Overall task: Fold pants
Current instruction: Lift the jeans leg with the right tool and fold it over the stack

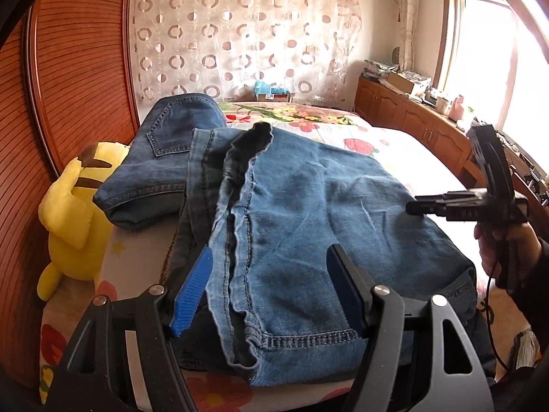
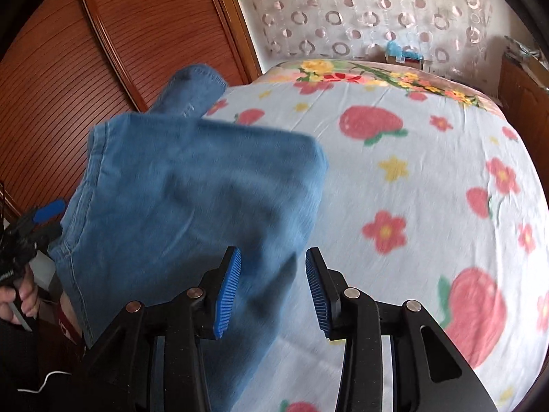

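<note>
I observe the pants (image 1: 291, 206), blue denim, lying folded on the bed (image 1: 394, 144) near its left edge, on a floral sheet printed with strawberries and flowers. In the left wrist view the folded stack spreads across the middle of the frame, with a hem and a raw seam edge running toward the camera. A second portion of denim, showing a back pocket, lies behind and to the left, next to a yellow plush toy (image 1: 73, 219) that sits against the wooden wardrobe (image 1: 75, 51).

My left gripper (image 1: 271, 292) sits low over the near end of the stack. Its jaws are spread wide, with the hem edge and seam lying between the blue pads; neither pad presses the cloth.

My right gripper (image 2: 272, 292) hovers above the sheet at the right side of the stack. Its jaws are also spread, and a corner of denim appears in the gap between the pads. The view is blurred, so I cannot tell whether the cloth touches either pad. In the left wrist view this gripper appears at the right edge, held in a hand (image 1: 497, 250), above the denim.

A patterned curtain (image 1: 240, 34) hangs behind the bed, and wooden cabinets (image 1: 405, 113) stand beneath the window on the right.
</note>
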`<control>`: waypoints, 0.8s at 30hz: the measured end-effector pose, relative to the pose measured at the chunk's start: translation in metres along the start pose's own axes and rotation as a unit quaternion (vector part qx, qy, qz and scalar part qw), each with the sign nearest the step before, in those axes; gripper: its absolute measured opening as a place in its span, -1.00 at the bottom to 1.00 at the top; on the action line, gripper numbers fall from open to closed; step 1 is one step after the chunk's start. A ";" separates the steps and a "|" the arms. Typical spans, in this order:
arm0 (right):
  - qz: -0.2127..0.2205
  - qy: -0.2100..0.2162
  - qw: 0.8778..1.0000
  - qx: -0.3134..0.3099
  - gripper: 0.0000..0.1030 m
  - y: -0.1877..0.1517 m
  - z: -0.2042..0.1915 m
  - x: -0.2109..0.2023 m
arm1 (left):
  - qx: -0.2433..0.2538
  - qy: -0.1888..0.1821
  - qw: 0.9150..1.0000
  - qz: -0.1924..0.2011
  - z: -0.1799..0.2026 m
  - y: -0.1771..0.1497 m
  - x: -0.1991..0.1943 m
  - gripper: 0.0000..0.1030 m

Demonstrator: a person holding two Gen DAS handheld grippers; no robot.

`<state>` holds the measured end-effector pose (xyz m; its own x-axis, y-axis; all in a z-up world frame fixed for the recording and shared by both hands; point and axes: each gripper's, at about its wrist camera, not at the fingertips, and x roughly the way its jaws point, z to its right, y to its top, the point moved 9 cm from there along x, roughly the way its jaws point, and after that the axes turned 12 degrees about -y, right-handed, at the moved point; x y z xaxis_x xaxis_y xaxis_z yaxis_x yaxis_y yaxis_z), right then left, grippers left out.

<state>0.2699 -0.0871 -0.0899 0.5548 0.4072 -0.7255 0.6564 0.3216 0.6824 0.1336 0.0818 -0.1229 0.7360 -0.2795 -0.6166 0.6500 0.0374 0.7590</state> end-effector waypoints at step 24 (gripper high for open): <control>0.112 0.030 0.993 0.021 -0.90 0.037 -0.015 -0.072 | -0.001 -0.010 1.000 -0.010 0.006 -0.005 0.009 0.36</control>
<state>0.2467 -0.0919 -0.0105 0.6590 0.5147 -0.5485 0.5412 0.1820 0.8210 0.1361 0.0732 -0.1307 0.7188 -0.2984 -0.6279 0.6651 0.0326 0.7460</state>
